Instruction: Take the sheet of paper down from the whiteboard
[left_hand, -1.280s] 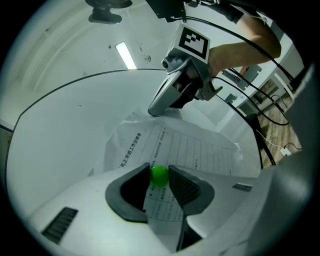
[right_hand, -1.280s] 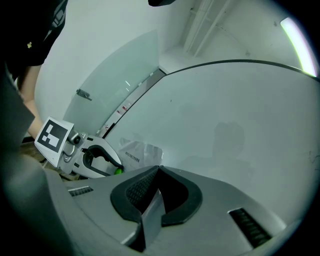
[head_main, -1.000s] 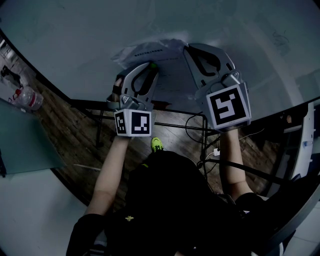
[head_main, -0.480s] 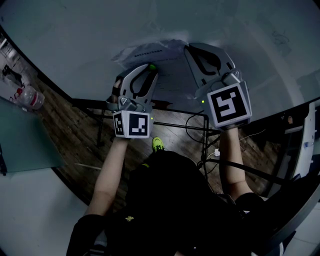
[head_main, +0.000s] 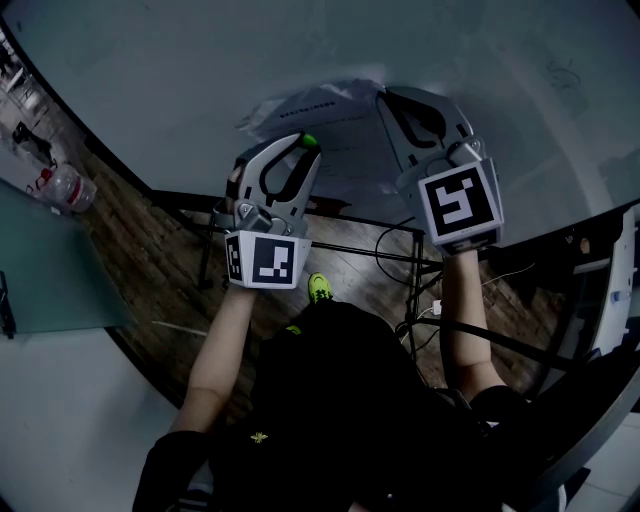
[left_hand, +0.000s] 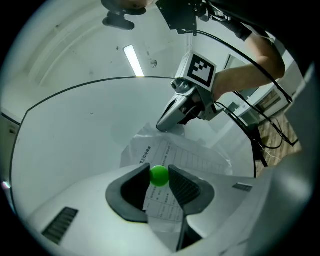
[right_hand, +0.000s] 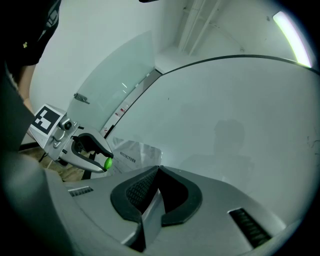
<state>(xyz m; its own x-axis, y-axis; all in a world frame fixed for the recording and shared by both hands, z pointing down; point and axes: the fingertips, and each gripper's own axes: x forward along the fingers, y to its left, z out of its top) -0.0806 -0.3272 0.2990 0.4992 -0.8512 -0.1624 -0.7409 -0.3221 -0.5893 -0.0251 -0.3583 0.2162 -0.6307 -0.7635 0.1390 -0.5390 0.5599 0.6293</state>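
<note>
Left gripper (head_main: 303, 150): jaws partly closed, pinching the green magnet (left_hand: 159, 176) at the tips. The magnet sits over the lower part of the sheet of paper (head_main: 340, 125); can't tell whether it touches the sheet. Right gripper (right_hand: 158, 172): jaws fully together, with the sheet's edge clamped between them. The sheet is wrinkled and lies against the whiteboard (head_main: 200, 80), between the two grippers, printed side out.
</note>
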